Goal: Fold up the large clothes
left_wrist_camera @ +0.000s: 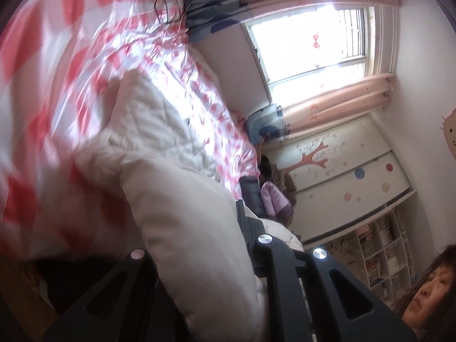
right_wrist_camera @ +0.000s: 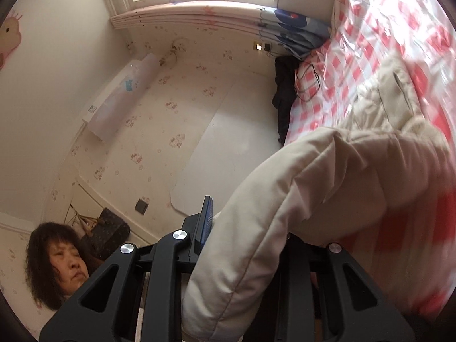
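Left gripper (left_wrist_camera: 196,245) clamped on a padded edge of the cream coat (left_wrist_camera: 159,131); right gripper (right_wrist_camera: 245,236) likewise pinching a puffy cream fold, lifted off the red-checked bed cover (right_wrist_camera: 393,28). Probably early: bulk heaped and rumpled; no neat fold visible.

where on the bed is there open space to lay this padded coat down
Free: the checked sheet between the cream padded coat and the dark clothes by the black cable. Crowded: the corner by the window, with blue fabric, and the far edge with purple garments.
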Demonstrator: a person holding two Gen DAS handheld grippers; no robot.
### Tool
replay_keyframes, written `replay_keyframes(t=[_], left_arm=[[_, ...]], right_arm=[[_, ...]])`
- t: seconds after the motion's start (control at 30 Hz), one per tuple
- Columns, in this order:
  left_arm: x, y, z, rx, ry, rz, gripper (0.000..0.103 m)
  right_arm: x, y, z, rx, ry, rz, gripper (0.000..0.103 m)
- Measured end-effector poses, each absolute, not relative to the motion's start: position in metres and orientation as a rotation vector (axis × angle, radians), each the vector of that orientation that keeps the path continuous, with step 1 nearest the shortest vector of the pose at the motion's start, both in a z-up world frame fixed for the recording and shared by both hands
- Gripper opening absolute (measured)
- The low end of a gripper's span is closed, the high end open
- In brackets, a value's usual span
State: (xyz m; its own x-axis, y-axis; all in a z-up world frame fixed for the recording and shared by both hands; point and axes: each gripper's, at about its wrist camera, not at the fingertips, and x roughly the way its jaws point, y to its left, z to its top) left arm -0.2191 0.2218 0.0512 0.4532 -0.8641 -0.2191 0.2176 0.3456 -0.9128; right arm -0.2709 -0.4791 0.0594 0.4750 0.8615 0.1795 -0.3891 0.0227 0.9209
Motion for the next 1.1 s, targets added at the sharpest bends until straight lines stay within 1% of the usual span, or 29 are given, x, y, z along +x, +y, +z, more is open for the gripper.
replay_keyframes(t=[0.27,0.63,0.87,1.1], left_arm=[[-0.148,0.216,0.065,-1.012,0.752,-0.792,0.010],[-0.066,0.212,0.046,-1.098,0.735,-0.690,0.010],[0.000,0.202,0.002,-1.223,0.728,-0.575,0.010],[0.046,0.184,-0.062,-1.316,0.724,-0.375,0.010]], right_arm=[[-0.197,-0.493,0.071,1.221,0.467,0.967,0.025],[-0.098,-0.494,0.056,1.257,0.489,0.841,0.025],[-0.032,-0.488,0.012,1.343,0.516,0.695,0.026],[0.021,-0.481,-0.047,1.392,0.555,0.503,0.026]])
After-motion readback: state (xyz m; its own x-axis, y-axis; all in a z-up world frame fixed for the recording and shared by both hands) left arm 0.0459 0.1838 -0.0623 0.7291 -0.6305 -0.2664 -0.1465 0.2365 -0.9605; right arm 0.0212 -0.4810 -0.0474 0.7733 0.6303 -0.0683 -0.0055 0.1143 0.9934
